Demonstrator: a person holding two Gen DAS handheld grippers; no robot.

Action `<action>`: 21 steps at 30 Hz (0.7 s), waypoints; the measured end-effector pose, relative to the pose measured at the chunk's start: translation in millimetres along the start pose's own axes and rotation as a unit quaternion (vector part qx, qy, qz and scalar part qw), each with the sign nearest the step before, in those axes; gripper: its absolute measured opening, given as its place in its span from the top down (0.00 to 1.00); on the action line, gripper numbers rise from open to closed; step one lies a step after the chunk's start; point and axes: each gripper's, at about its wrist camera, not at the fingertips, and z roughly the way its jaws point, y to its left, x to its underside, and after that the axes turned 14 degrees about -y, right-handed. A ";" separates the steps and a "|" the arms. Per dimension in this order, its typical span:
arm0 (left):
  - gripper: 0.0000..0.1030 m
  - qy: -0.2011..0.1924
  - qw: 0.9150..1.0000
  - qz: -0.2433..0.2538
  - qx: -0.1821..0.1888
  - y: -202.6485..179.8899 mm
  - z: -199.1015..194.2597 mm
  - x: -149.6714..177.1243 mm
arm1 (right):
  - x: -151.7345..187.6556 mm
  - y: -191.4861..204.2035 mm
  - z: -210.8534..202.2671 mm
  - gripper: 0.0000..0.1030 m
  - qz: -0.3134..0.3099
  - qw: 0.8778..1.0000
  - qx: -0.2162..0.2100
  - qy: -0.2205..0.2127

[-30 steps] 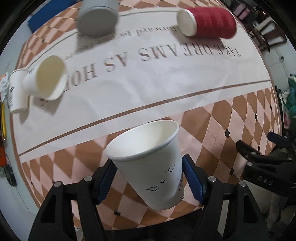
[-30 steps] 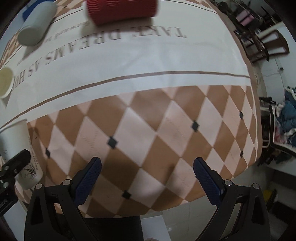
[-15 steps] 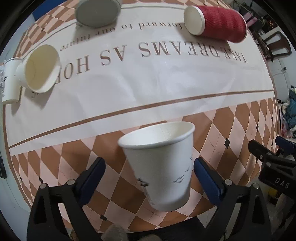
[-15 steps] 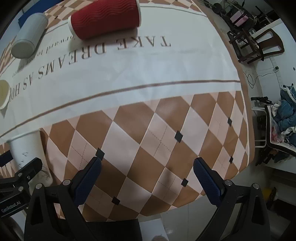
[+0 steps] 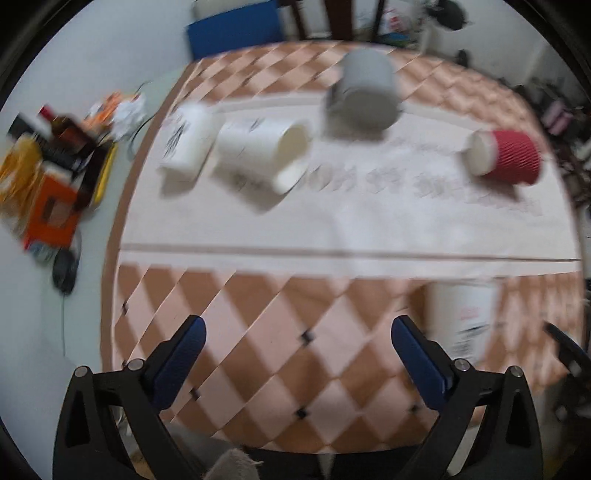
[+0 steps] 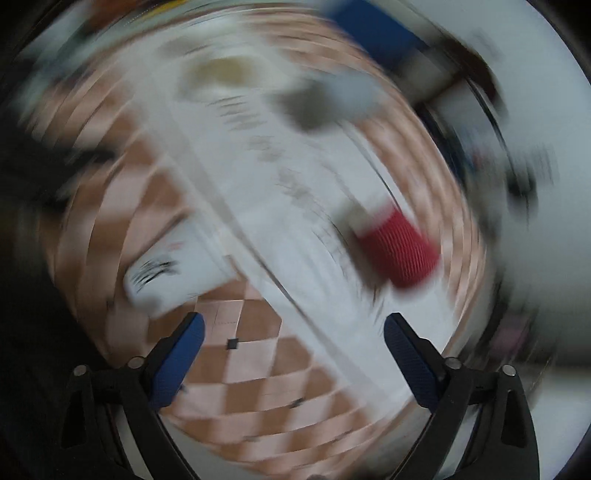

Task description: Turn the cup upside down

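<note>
Checkered brown-and-peach cloth with a white lettered band over the desk [image 5: 258,354], pale wall and a blue panel [image 5: 232,31] behind. Left wrist view, blurred: left gripper [image 5: 297,354] spread wide, nothing between the fingers. White paper cup [image 5: 461,317] standing on the checks just right of the right finger, clear of it; looks rim-down, so flip judged done, blur prevents certainty. Beyond that cup on the white band: red ribbed cup [image 5: 506,157] on its side, grey cup [image 5: 365,96], two more white cups [image 5: 258,151] to the far left. Clutter of boxes [image 5: 48,184] off the cloth's left edge.

Right wrist view, heavy spin blur: right gripper [image 6: 293,354] wide open, empty. White paper cup [image 6: 162,273] just above the left finger, red ribbed cup [image 6: 399,251] well right of it.

Risk: fast swinging of either gripper close by could clip the light cup and topple it.
</note>
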 end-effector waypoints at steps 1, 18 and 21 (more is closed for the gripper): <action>0.01 0.013 1.000 -0.006 -0.016 3.9 11.2 8.8 | -6.0 16.8 2.7 0.10 -0.070 0.998 0.001 -0.002; 0.00 0.079 0.993 -0.074 -0.038 41.9 70.6 59.7 | 58.1 160.3 54.5 0.25 -0.648 0.759 0.027 -0.056; 0.00 0.078 0.993 -0.079 -0.044 51.1 71.2 58.8 | 65.0 165.1 69.7 0.35 -0.672 0.738 0.029 -0.049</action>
